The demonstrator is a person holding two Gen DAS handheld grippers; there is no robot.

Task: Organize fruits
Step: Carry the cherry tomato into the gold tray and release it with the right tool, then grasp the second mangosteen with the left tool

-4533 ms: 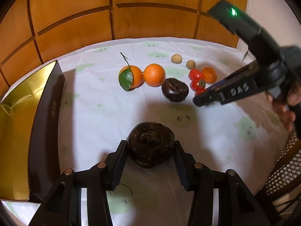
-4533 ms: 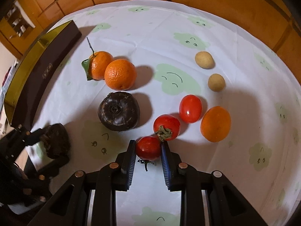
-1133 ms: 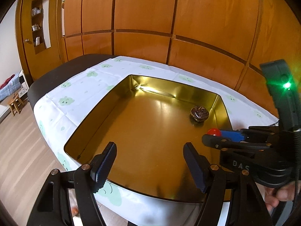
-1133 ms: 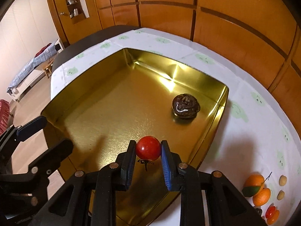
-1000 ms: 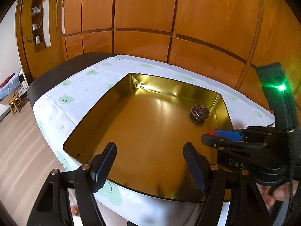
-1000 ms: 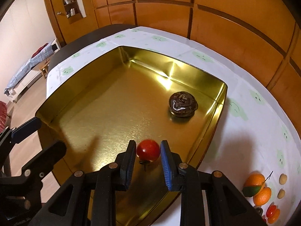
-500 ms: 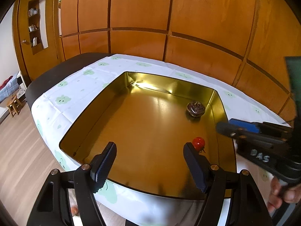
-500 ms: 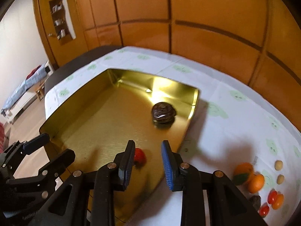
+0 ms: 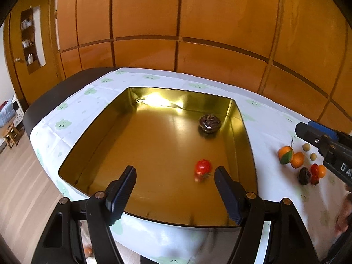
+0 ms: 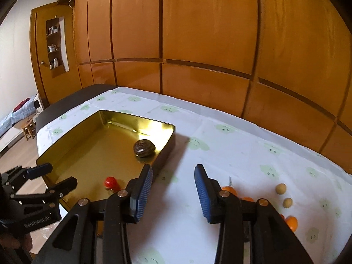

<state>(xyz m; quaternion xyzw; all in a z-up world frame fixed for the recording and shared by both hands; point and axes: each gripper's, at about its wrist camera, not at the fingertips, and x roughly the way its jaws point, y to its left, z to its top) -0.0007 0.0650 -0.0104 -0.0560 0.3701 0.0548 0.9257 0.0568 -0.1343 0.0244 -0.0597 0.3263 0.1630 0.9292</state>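
From the left wrist view, the left hand-held gripper [image 9: 175, 189] stands with its jaws wide apart and nothing between them, hanging over the near rim of the gold tin [image 9: 244, 132]. The red tomato [image 9: 203, 167] now lies loose on the tin floor just ahead of the right finger; a second ago it was still clamped in the other tool. Farther ahead, close to the far right wall, sits the dark fruit [image 9: 209, 123]. Off to the right, beyond the tin, the remaining fruits [image 9: 301, 162] wait in a cluster on the bench [image 9: 270, 123], with the right tool's tip above them.

From the right wrist view, the right hand-held gripper [image 10: 173, 190] is empty and its jaws are opening, with only the printed cloth showing between them. It has pulled back from the tin, which now lies ahead and to its left; the tomato [image 10: 110, 182] rests inside, well clear of the pads. Oranges and small pale fruits [image 10: 283, 195] lie to its right.

So this tomato looks delivered: two pieces are in the tin, and I judge the next move to be a reach for another from the cluster
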